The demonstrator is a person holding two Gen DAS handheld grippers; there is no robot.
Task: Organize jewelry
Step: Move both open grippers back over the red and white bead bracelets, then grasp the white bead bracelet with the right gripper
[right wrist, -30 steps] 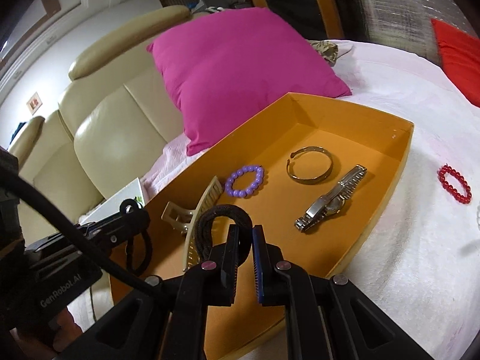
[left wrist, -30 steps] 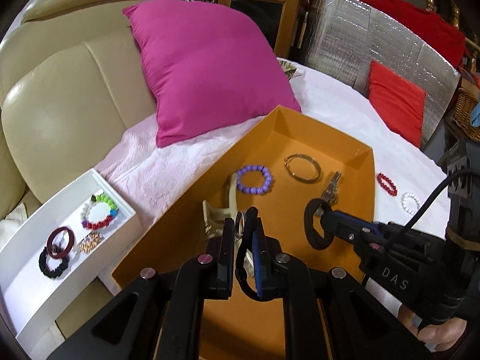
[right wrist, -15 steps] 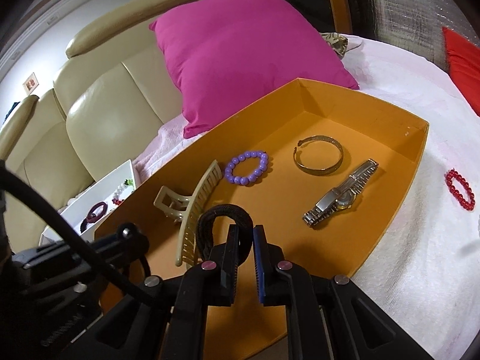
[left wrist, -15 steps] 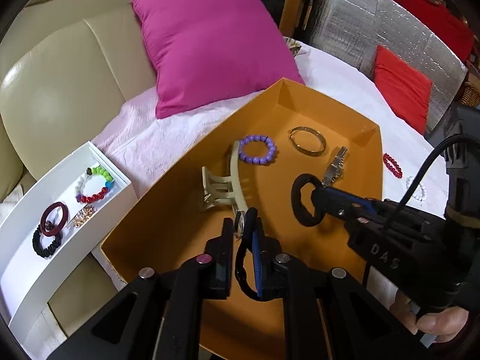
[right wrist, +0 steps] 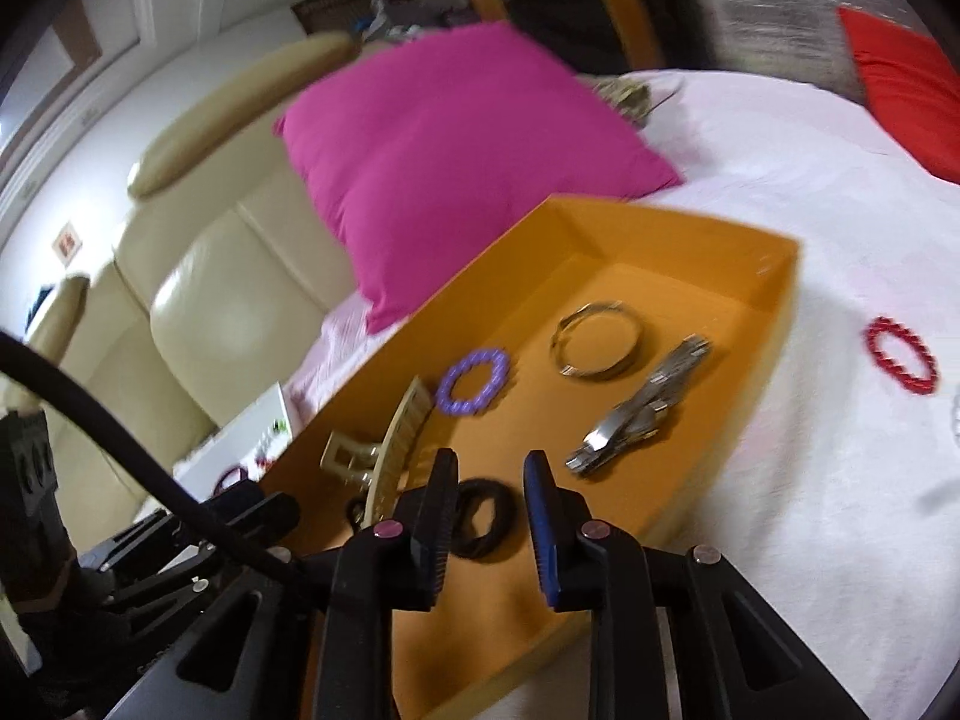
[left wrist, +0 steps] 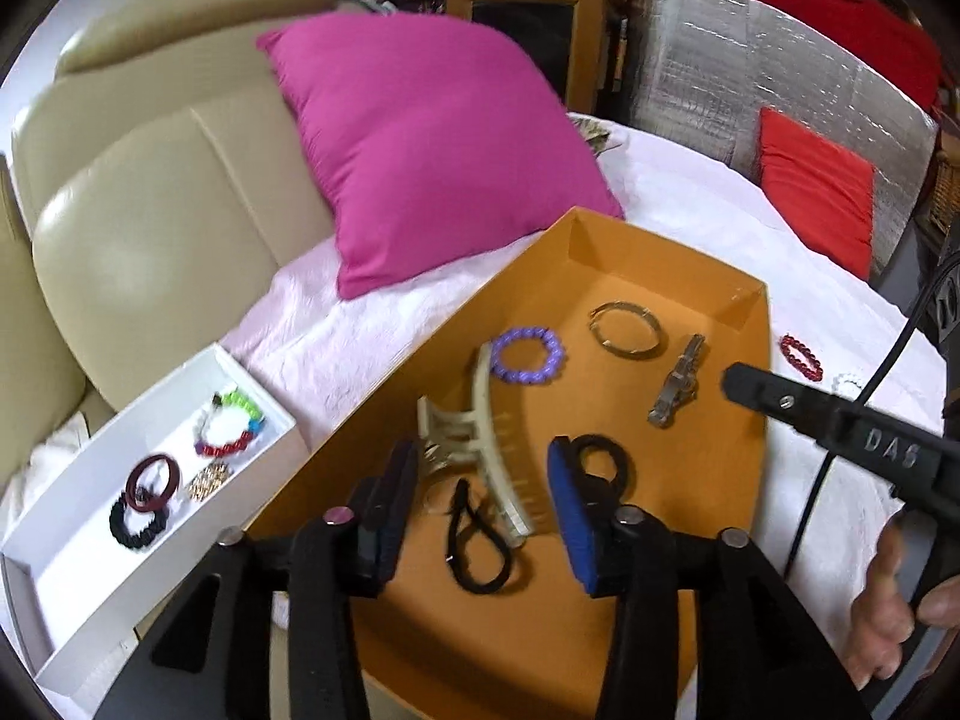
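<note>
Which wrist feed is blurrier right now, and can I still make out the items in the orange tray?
Right wrist view: motion-smeared, yet the watch and thick black hair tie in the orange tray stay readable. Left wrist view: sharper, strong fisheye bending, thin hair tie clear.

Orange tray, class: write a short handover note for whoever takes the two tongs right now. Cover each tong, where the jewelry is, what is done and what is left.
Left tongs: open, jaws just opened; thin black hair tie lies loose on the orange tray beneath them.
Right tongs: open, jaws just opened; thick black hair tie lies in the tray, released.
Also in the tray: beige claw clip, purple bead bracelet, metal bangle, watch.
White box: several bracelets and hair ties.
Left: red bead bracelet and a white one on the cloth.
</note>
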